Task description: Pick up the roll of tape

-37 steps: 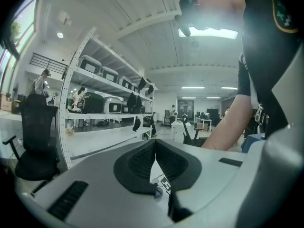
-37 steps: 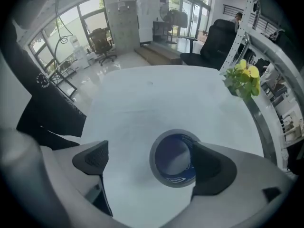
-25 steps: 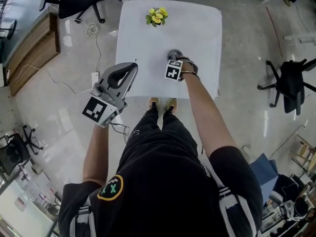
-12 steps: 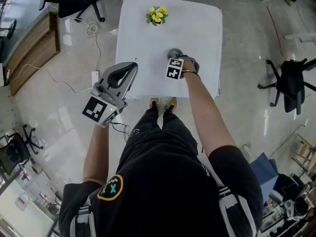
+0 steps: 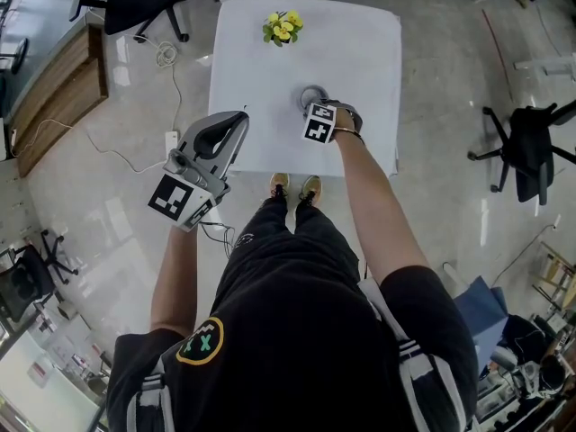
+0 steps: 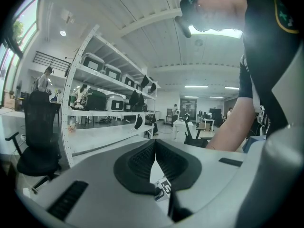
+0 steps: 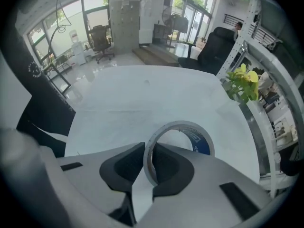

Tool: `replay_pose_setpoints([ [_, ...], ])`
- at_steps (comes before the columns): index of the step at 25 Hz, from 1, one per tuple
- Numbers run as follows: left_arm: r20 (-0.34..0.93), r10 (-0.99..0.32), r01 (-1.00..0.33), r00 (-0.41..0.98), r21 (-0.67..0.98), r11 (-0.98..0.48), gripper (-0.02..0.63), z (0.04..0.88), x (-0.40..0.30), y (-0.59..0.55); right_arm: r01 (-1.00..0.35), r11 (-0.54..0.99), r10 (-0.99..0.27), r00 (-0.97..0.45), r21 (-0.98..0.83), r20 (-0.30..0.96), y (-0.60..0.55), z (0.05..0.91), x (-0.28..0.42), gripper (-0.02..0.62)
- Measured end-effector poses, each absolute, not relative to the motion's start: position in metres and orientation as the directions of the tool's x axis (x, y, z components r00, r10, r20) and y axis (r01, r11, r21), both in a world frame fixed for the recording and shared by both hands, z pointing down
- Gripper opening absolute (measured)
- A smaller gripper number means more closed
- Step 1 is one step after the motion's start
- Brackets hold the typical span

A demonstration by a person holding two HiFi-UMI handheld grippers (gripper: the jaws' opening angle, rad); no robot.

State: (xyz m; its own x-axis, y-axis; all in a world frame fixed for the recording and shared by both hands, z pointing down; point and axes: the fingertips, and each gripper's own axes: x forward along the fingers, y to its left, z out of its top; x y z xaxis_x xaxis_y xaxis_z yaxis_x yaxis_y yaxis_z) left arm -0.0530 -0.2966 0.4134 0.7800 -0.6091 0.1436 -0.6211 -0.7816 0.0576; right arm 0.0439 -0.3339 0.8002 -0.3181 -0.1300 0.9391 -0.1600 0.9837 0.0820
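grey, blue-lined roll of tape (image 7: 180, 124), nearly flat, wall pinched by closing right hand-held gripper (image 7: 148, 161).

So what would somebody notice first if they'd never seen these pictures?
Probably the grey roll of tape with its blue inside, near the middle of the white square table, where the right gripper is closing its fingers on the roll's wall. Next comes the little bunch of yellow flowers at the table's far edge. The left gripper hangs shut and empty off the table's left side.
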Motion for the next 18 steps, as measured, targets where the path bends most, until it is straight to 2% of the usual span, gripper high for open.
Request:
replay_pose_setpoints([
  [9,0.105,-0.585,-0.592,0.804,0.043,-0.805,0.02,0.399,-0.039,-0.288,-0.32,0.943,-0.244,-0.47,0.094,0.848,-0.342,0.735,0.04,0.067],
  [18,0.075,-0.56,-0.563,0.825,0.023,-0.826,0.02,0.387,-0.024,-0.284,-0.452,0.881,-0.416,-0.599,0.14,0.685,-0.34,0.64,0.05,0.067],
])
